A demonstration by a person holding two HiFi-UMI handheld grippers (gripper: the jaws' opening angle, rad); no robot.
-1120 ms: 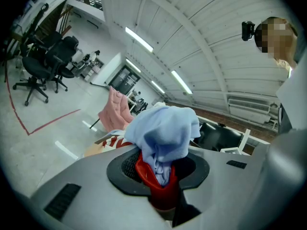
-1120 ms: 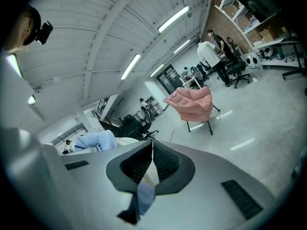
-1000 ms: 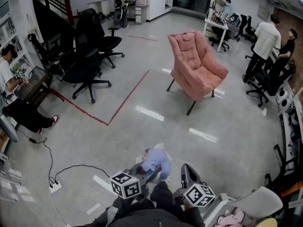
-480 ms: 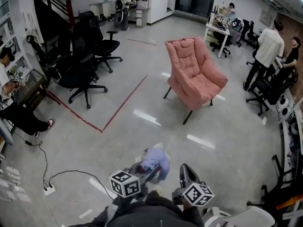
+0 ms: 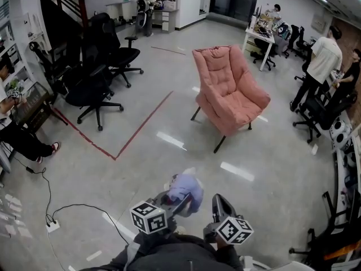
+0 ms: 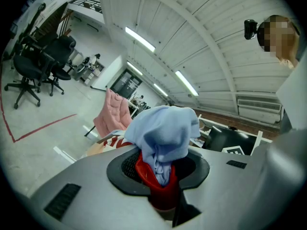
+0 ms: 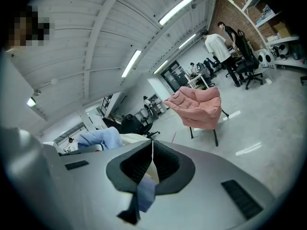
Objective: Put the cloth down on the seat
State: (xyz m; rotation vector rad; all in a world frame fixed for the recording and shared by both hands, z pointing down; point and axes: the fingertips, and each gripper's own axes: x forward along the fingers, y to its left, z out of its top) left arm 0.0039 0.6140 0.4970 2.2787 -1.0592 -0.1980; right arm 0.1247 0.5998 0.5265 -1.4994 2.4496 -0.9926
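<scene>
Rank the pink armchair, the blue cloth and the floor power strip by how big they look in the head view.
1. pink armchair
2. blue cloth, enlarged by nearness to the camera
3. power strip, smallest

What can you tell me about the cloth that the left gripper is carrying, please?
The cloth is light blue, soft and matte, crumpled into a loose bunch. The left gripper pinches its lower folds between red pads, so it puffs out above the jaws. It hangs over the floor, apart from the pink armchair.
</scene>
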